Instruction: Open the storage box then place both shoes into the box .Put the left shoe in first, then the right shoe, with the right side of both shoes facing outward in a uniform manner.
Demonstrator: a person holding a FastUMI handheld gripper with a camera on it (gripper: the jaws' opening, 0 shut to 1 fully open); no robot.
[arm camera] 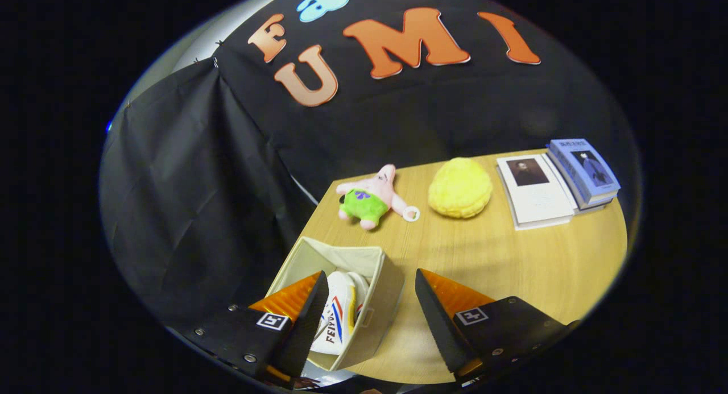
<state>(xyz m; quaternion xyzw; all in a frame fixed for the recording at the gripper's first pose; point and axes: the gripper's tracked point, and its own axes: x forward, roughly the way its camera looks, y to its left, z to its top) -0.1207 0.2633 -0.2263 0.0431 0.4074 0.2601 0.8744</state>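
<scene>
A beige fabric storage box [380, 291] stands open on the wooden table [512, 269], near its left corner. Inside it lie white shoes [340, 314] with red and blue stripes, side up; I cannot tell for sure whether there is one or two, though a second white toe shows behind the first. My gripper [372, 303] hovers above the box, open, with nothing between its fingers. The left finger [310, 309] hangs over the box's inside and covers part of the shoes. The right finger [438, 320] is over the bare table just right of the box.
Beyond the box lie a pink star-shaped plush toy [372, 198] with green shorts and a yellow round plush [459, 188]. Further right are a white book [534, 190] and a blue book stack [586, 175]. The table's left edge runs close by the box.
</scene>
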